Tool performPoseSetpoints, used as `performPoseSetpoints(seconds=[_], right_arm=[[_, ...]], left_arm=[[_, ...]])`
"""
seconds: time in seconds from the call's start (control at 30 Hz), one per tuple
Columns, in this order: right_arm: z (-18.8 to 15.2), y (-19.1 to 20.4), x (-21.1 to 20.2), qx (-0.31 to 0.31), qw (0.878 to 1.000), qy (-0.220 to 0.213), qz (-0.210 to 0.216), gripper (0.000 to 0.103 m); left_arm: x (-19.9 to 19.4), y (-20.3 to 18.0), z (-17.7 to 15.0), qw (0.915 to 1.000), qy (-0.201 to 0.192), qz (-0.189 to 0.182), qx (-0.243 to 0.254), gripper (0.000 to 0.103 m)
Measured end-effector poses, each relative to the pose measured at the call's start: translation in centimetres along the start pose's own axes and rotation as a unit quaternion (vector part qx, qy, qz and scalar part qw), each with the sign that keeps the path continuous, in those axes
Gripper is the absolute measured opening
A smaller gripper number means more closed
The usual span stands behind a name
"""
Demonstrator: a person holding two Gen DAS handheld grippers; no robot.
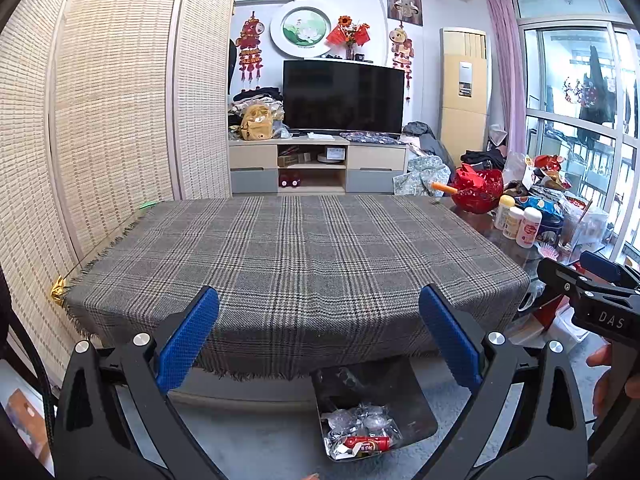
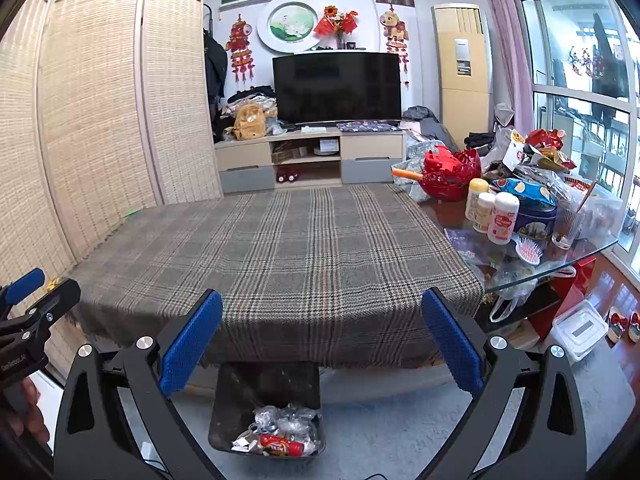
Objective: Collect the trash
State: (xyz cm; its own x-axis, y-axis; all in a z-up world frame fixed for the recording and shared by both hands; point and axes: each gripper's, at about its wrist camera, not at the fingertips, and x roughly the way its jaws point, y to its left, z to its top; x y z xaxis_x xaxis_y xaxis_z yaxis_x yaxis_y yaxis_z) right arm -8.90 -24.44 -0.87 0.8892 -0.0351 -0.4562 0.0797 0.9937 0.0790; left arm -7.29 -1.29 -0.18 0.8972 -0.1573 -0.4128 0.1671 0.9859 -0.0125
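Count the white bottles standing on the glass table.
3. The bottles stand clustered right of the plaid cloth: a yellowish one rearmost, a small one in the middle, a pink-labelled one nearest. Clutter may hide more.

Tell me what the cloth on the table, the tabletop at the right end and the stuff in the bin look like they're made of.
The cloth looks like woven wool or a blend: matte plaid with a frayed fringe. The tabletop appears to be glass, since it is see-through and glossy at the edge. In the bin, the trash looks like crinkled clear plastic or foil wrappers, shiny, plus a red printed packet.
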Motion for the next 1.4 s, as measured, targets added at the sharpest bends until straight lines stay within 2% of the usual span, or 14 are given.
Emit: performPoseSetpoints(seconds=[0.93,1.4], right_arm=[[-0.1,0.5,0.0,0.002,1.0,0.002,-0.001,0.1],[-0.1,0.8,0.2,0.003,1.0,0.009,-0.005,0.1]], left_arm=[[0.1,0.0,-0.2,1.0,0.004,0.008,0.002,0.095],[0.6,1.0,-0.3,0.9996,0.009,0.016,-0.019,0.095]])
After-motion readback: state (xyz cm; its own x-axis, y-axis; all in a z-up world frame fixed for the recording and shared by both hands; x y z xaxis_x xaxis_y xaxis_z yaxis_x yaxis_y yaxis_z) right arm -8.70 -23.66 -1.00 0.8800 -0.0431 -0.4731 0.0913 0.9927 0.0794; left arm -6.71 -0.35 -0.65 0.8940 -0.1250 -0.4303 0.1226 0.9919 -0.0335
